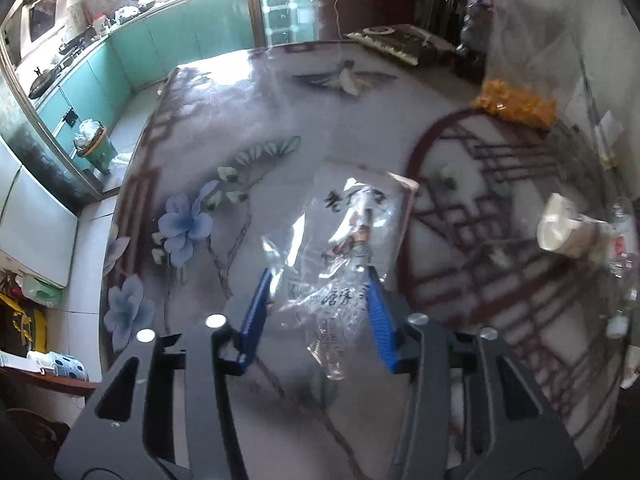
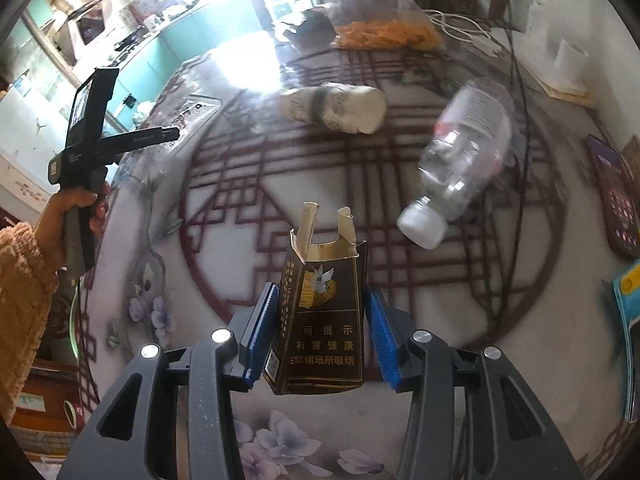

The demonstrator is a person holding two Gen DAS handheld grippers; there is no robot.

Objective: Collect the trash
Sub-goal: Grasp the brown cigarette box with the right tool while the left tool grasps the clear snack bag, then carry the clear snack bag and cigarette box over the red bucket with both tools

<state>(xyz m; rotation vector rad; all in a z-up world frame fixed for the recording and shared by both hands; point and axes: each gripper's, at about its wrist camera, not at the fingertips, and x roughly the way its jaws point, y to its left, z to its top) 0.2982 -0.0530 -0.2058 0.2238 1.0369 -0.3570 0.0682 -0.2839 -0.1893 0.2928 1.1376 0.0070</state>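
Observation:
A crumpled clear plastic wrapper (image 1: 352,216) with black printed characters lies on the flower-patterned table (image 1: 224,128). Its near end sits between the blue pads of my left gripper (image 1: 319,275), which press on it from both sides. My right gripper (image 2: 322,289) is shut on a dark cigarette pack (image 2: 324,320) with a torn-open top, held upright above the table. Past it lie a crushed white paper cup (image 2: 336,106) and a clear plastic bottle (image 2: 460,160) on its side with a white cap.
A bag of orange snacks (image 2: 388,32) and white cables stand at the table's far side. A dark phone (image 2: 616,200) lies at the right edge. A green bin (image 1: 94,148) with a plastic liner stands on the kitchen floor beyond the table's left edge. A person's hand (image 2: 76,208) holds the other gripper's handle.

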